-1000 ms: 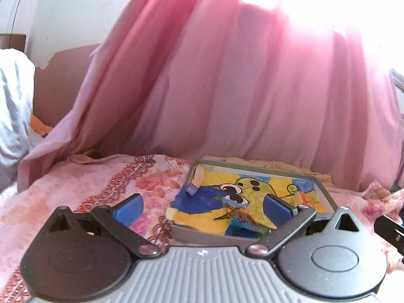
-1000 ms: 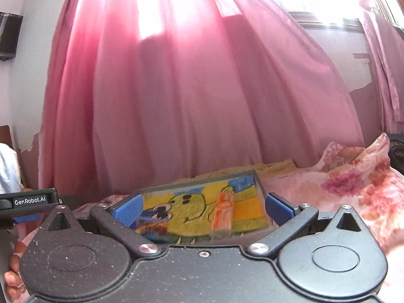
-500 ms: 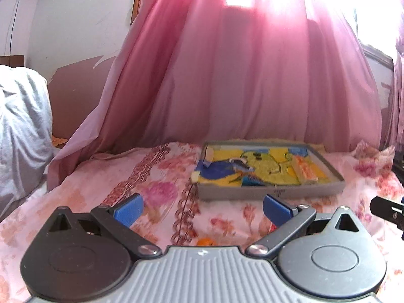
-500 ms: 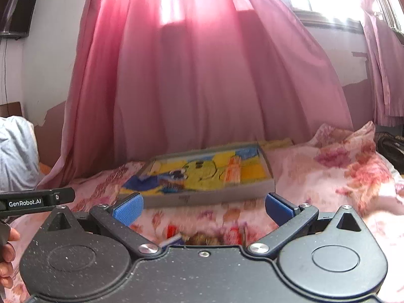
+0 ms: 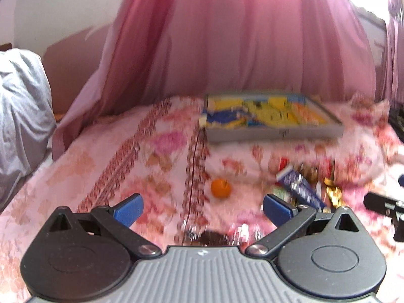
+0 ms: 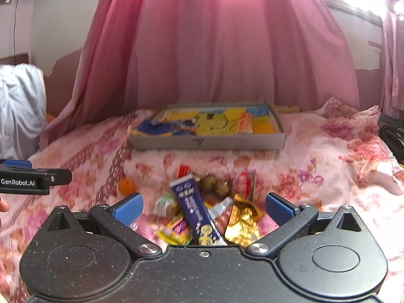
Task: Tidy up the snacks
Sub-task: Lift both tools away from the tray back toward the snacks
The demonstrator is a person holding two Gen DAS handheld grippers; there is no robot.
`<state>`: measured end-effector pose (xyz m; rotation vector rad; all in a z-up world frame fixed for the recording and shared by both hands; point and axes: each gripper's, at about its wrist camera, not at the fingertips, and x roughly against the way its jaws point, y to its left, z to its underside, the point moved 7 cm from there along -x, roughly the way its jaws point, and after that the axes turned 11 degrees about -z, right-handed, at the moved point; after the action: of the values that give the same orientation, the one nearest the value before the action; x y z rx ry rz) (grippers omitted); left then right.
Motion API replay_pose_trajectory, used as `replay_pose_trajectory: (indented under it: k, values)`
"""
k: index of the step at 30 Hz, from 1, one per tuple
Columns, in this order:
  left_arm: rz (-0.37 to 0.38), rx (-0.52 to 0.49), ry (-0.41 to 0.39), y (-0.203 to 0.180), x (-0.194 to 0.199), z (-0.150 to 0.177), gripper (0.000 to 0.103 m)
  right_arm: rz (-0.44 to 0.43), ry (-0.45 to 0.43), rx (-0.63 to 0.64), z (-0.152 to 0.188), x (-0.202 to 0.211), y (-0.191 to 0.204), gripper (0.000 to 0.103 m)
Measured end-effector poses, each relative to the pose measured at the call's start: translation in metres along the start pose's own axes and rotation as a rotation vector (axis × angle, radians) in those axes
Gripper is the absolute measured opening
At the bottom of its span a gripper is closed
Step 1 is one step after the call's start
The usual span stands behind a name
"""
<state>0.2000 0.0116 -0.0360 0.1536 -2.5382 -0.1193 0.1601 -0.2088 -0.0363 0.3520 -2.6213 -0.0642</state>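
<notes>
Snack pile [image 6: 209,209] lies on the floral bedspread [image 6: 328,156], directly ahead of the right gripper [image 6: 202,209]: crinkled foil wrappers in gold and yellow, and a long dark-blue glossy pack [image 6: 194,207] lying across them — print blurred, unreadable. A round orange fruit [image 5: 221,188] sits apart, left of the pile. Beyond the pile rests a shallow grey tray [image 6: 209,142] with a yellow-and-blue picture lining; its contents are hard to make out. Right gripper jaws spread wide, holding nothing. Left gripper [image 5: 202,208] likewise spread and empty, left of the pile. Pink curtain [image 6: 227,50] hangs behind the tray — a near wrapper is cut off by the left gripper body.
</notes>
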Motion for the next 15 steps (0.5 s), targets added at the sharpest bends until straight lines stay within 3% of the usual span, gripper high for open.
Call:
replay_pose_trajectory:
  k: [4,15]
  values:
    - [-0.017,-0.037,0.074,0.000,-0.011,0.016,0.103,-0.007,0.059,0.011,0.009,-0.010,0.003,0.102]
    - [0.040,-0.066,0.236,-0.009,-0.030,0.042,0.103,0.002,0.229,-0.024,0.035,-0.039,-0.002,0.102]
